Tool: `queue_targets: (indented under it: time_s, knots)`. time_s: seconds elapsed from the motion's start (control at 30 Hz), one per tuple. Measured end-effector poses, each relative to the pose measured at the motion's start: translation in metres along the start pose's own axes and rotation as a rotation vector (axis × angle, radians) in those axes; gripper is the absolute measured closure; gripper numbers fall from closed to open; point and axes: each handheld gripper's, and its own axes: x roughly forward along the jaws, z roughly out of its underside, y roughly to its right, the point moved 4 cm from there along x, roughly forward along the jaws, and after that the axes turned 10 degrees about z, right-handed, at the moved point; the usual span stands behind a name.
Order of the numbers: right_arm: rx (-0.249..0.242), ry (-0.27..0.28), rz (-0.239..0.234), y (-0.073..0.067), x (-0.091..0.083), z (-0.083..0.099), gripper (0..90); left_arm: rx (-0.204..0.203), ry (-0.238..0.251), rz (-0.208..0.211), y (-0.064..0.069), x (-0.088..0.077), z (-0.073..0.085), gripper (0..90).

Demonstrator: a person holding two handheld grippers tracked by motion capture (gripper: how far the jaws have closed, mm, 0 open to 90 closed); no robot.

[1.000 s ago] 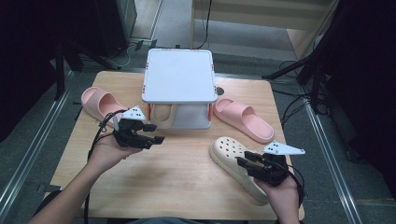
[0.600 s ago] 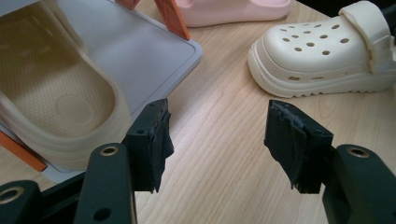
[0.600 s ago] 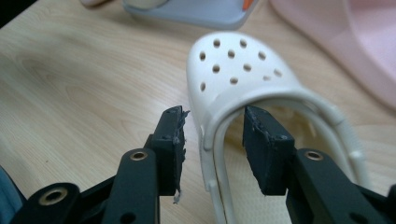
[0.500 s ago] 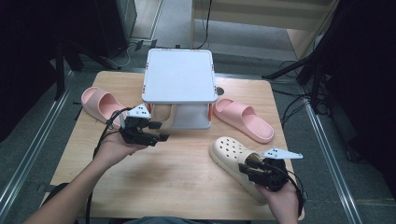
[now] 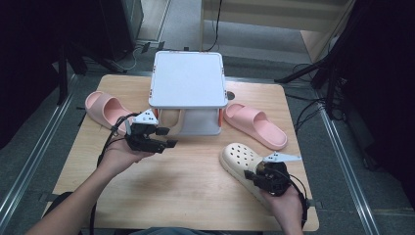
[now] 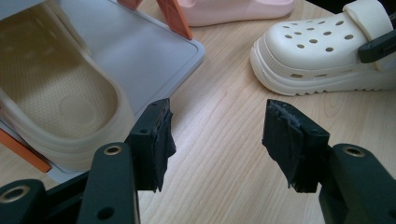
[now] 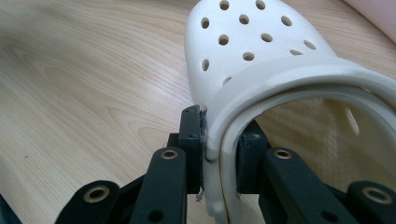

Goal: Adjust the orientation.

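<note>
Right gripper view: clog [image 7: 261, 56] wall between right tool [image 7: 219, 144] jaws.

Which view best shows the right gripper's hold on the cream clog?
The right gripper view: the right gripper has just closed on the cream clog's side wall and strap. The high view shows the clog whole, the contact hidden; the left gripper view shows its toe.

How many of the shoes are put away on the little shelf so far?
One looks done: a cream clog sits on the lower tray of the white two-tier rack. In hand: the right gripper, jaws just closing, clamps the wall and strap of the cream holed clog. Left: two pink slides lie on the table; the left gripper waits open.
</note>
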Motion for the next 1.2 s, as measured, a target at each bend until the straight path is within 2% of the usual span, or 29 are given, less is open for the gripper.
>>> queue_targets:
  time_s: [0.07,0.17,0.23,0.43,0.67,0.7,0.73,0.87,0.9,1.07,1.17,1.2]
  knots:
    - [0.018,0.008,0.006,0.000,-0.002,-0.003,77.7,0.000,0.006,-0.003,0.001,0.000,0.000,42.3]
    - [0.058,0.024,-0.019,0.000,-0.004,-0.007,77.8,-0.004,-0.002,-0.005,0.002,-0.001,0.001,42.3]
    - [0.063,0.026,-0.035,-0.005,-0.003,-0.012,77.8,-0.006,0.000,-0.002,0.003,-0.002,0.001,42.3]
    - [0.013,0.039,-0.085,-0.030,0.005,-0.030,77.7,-0.013,0.004,-0.001,0.009,-0.003,0.008,44.8]
    - [-0.058,0.025,-0.123,-0.059,0.024,-0.049,77.6,-0.031,-0.002,0.002,0.015,-0.003,0.014,48.0]
    - [-0.058,0.025,-0.123,-0.059,0.024,-0.049,77.6,-0.036,-0.003,0.005,0.016,-0.003,0.016,48.0]
    - [-0.061,0.018,-0.139,-0.064,0.030,-0.053,77.5,-0.040,-0.001,0.010,0.017,-0.003,0.018,51.6]
    - [-0.072,0.007,-0.156,-0.071,0.038,-0.059,77.5,-0.045,-0.013,0.010,0.020,-0.003,0.023,60.5]
    - [-0.084,-0.007,-0.156,-0.075,0.044,-0.062,77.4,-0.063,-0.018,0.014,0.022,-0.002,0.025,61.4]
    - [-0.112,-0.026,-0.175,-0.086,0.056,-0.066,77.2,-0.082,-0.026,0.011,0.023,0.000,0.030,63.1]
    - [-0.129,-0.024,-0.178,-0.090,0.061,-0.068,77.2,-0.094,-0.013,0.004,0.023,0.001,0.033,64.8]
    - [-0.149,-0.025,-0.183,-0.094,0.066,-0.069,77.3,-0.100,-0.005,0.002,0.024,0.003,0.035,65.5]
